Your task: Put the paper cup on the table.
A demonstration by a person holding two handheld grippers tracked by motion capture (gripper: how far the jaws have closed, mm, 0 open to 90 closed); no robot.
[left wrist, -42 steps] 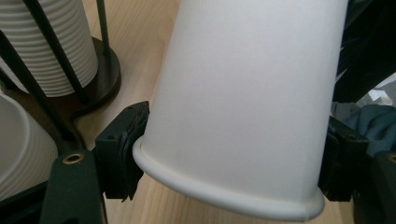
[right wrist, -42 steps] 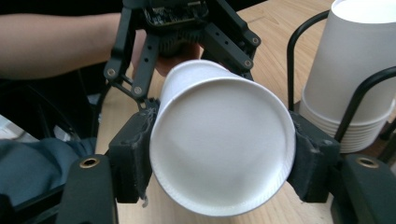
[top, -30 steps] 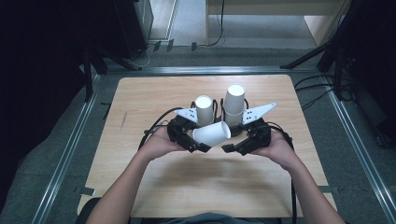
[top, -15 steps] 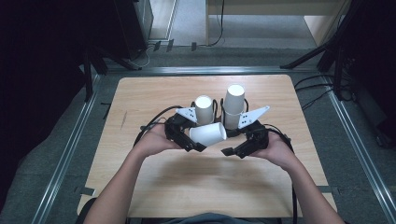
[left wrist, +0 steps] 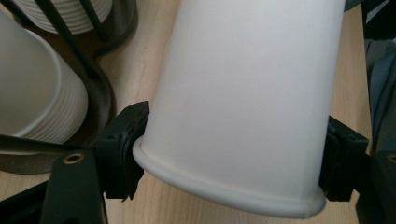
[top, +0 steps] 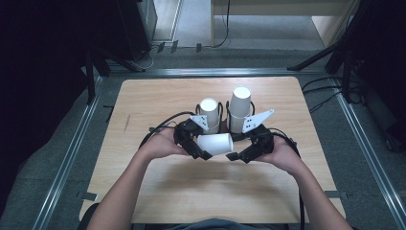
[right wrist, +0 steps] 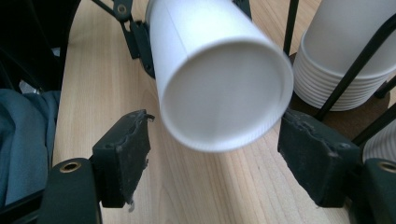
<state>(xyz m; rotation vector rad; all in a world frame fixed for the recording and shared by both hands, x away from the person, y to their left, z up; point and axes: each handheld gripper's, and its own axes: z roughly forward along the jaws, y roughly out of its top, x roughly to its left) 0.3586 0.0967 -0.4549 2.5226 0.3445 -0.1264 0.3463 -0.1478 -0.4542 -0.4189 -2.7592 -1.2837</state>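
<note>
A white paper cup (top: 215, 143) lies on its side above the table, my left gripper (top: 203, 146) shut on it near the rim. In the left gripper view the cup (left wrist: 243, 93) sits between both pads (left wrist: 123, 149), rim toward the camera. My right gripper (top: 235, 154) is open at the cup's closed end. In the right gripper view the cup's base (right wrist: 224, 93) faces the camera between the spread jaws of the right gripper (right wrist: 217, 158). One pad (right wrist: 123, 154) stands clear of it and the other is close beside it.
Two stacks of upside-down white cups (top: 209, 112) (top: 239, 103) stand in a black wire holder (left wrist: 100, 93) just behind the grippers. The wooden table (top: 153, 100) has bare room to the left, right and front. Cables trail from both grippers.
Both hands have drawn slightly toward the person. The held cup has swung more level, and the right gripper has come closer around its base.
</note>
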